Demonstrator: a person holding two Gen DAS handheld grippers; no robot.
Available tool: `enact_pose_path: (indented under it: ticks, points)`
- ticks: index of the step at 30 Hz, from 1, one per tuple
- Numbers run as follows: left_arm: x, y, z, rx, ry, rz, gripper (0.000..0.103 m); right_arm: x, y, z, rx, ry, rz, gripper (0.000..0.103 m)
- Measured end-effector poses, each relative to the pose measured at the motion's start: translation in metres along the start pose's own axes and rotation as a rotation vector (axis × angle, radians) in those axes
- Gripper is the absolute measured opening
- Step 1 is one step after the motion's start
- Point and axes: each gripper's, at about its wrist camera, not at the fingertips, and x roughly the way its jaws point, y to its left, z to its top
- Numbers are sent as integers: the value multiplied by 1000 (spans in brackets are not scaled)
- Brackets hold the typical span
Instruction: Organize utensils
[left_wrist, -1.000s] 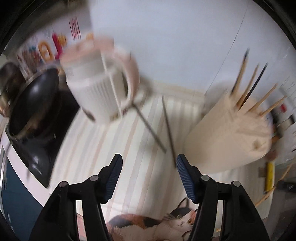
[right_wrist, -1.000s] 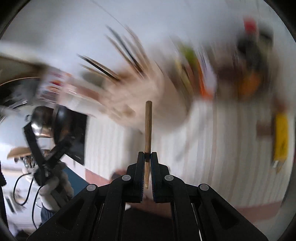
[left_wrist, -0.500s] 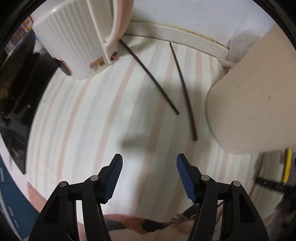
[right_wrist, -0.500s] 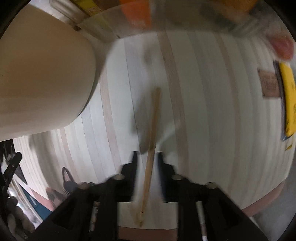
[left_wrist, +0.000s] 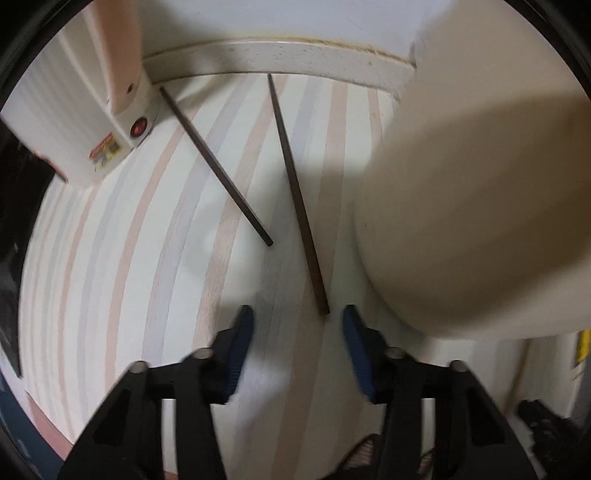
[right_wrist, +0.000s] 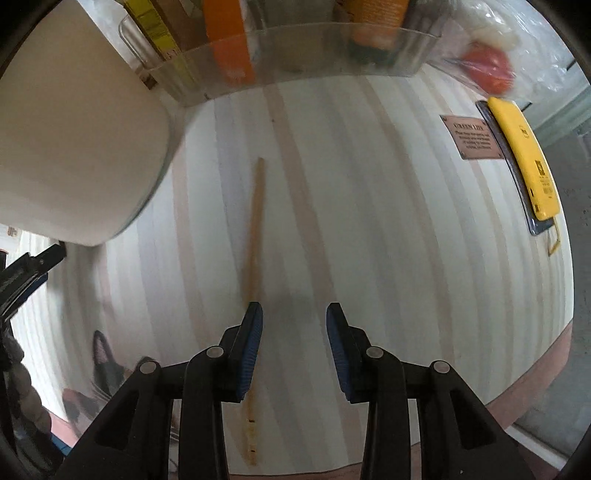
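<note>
Left claw (left_wrist: 297, 328) closing, nothing gripped; dark chopstick (left_wrist: 297, 195) lies ahead beside the holder (left_wrist: 461, 206). Centre on its near end. Right claw (right_wrist: 294, 328) opening, wooden chopstick (right_wrist: 255, 229) released on mat.

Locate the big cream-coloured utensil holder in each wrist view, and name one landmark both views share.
Left wrist view: the utensil holder fills the right side, beside the nearer dark chopstick.
Right wrist view: the utensil holder fills the upper left, left of the light wooden chopstick.
Shared landmark: the striped tabletop runs under both grippers.
</note>
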Motion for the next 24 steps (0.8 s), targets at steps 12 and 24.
enact_pose_path:
  ticks: [12, 24]
  points:
    - [-9, 5, -11, 42, -52, 71, 4, 8, -19, -29, 25, 21, -31, 38]
    - [-51, 45, -148, 107, 214, -17, 5, 11, -12, -31, -31, 57, 59, 39]
